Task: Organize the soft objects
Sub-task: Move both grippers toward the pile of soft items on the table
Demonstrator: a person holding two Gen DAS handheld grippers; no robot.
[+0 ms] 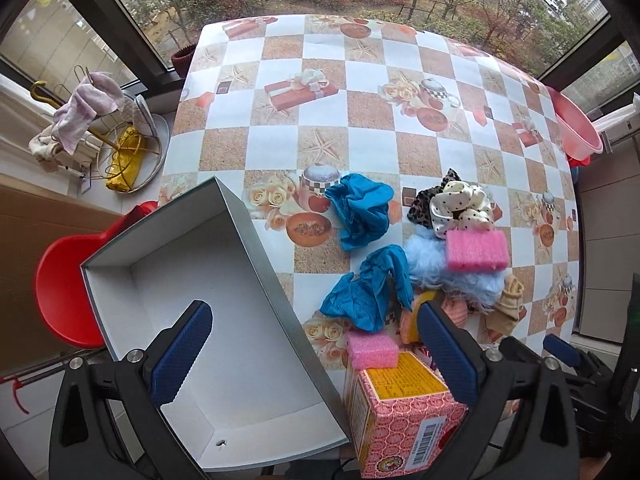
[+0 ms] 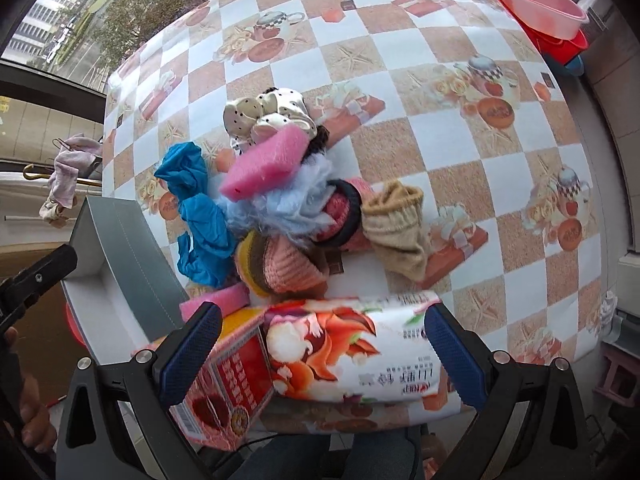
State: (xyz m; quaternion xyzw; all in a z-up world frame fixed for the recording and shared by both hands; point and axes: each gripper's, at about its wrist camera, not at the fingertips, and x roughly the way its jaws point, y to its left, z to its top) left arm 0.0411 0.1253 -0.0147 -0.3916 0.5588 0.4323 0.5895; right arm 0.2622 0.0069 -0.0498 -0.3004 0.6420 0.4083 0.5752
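Both grippers hover at the near edge of a table covered in a checkered cloth. The left gripper is spread wide with nothing between its fingers, one finger above the white inside of an open grey box, the other above a pink patterned carton. The right gripper is likewise released and holds nothing; below its fingers lie the pink carton and a flowered packet with printed text. The soft things sit in a loose pile on the table just right of the box: two crumpled blue cloths, a dotted cream scrunchie beside a leopard-print one, a pale blue fluffy piece with a pink sponge resting on it, a beige sock, and a pink knitted piece. A second pink sponge lies touching the carton's far edge. None of the soft things is in the box. A pink basin sits off the table's far right corner.
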